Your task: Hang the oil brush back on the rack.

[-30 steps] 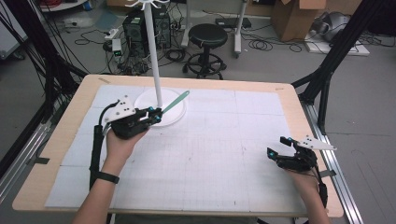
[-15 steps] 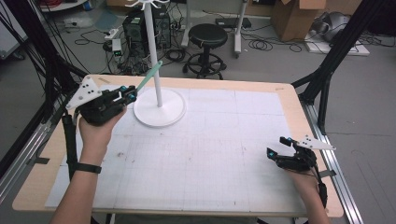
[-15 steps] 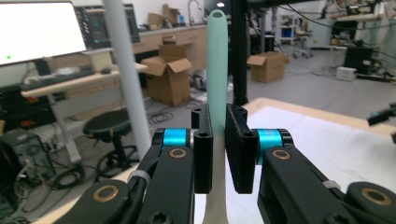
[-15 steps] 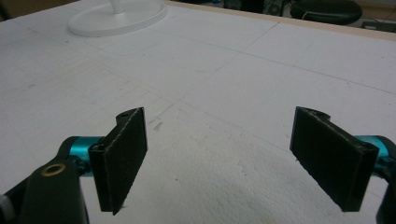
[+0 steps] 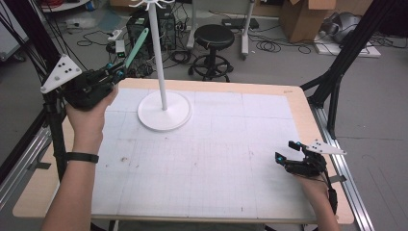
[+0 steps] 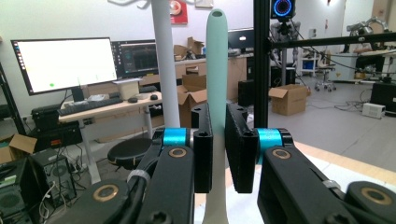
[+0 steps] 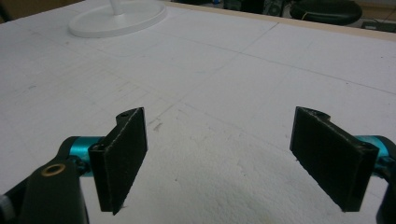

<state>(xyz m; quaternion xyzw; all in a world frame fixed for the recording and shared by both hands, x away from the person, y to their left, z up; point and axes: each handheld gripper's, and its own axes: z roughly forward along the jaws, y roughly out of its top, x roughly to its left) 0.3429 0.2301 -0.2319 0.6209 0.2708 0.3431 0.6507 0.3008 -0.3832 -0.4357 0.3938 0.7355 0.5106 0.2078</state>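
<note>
Fingers [image 6: 203, 149] of our left gripper [image 5: 118, 72] clamp the mint-green handle [image 6: 216, 70], just beside the white stand's pole [image 6: 164, 65]. We judge a slow, steady lift toward its hooks works best. The handle's long axis points up past the fingertips. Our right gripper [image 7: 231, 154] rests spread, empty, well apart.

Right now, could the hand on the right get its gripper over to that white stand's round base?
Probably yes: the right gripper is open and holds nothing, and bare table lies between it and the base.
</note>
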